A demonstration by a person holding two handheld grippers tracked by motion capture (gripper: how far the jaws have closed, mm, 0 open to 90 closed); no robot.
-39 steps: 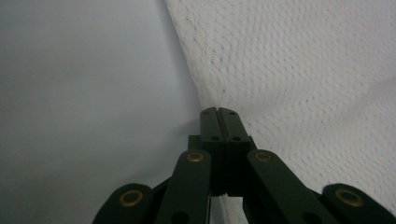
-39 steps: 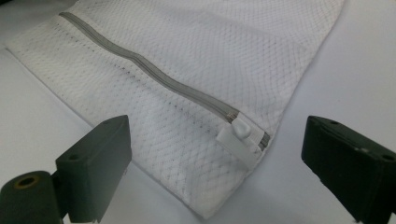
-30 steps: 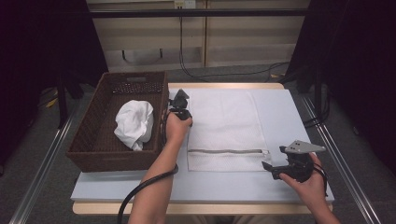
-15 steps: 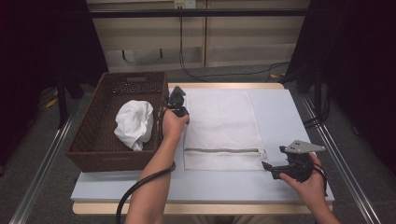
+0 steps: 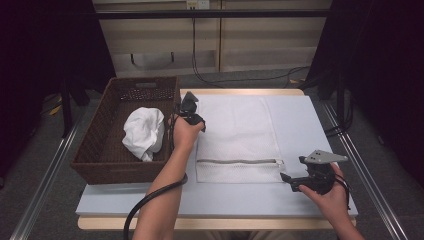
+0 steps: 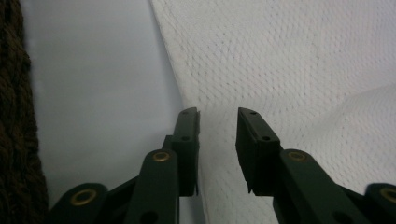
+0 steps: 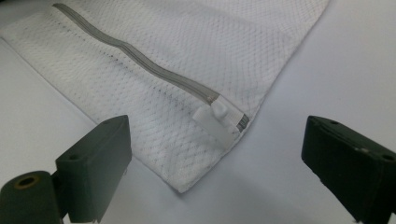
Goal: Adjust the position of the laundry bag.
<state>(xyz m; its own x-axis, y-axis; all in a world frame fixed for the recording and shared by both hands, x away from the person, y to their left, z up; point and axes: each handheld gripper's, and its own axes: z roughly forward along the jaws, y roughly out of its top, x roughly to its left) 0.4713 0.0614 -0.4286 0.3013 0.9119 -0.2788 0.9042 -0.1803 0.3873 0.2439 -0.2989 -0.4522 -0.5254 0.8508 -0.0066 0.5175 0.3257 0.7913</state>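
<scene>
At the mesh bag's (image 5: 239,137) left edge, beside the basket (image 5: 102,159).
Left tool (image 6: 217,122) straddles that edge, jaws narrow; right tool (image 7: 215,154) gapes wide near the zipper pull (image 7: 218,116).

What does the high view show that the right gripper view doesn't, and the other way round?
High view alone: the brown basket holding a white cloth, the left gripper at the mesh bag's left edge, both forearms. Right gripper view alone: the white zipper pull up close, between that gripper's wide-apart jaws. Both share the mesh bag, its grey zipper and the pale table.
</scene>
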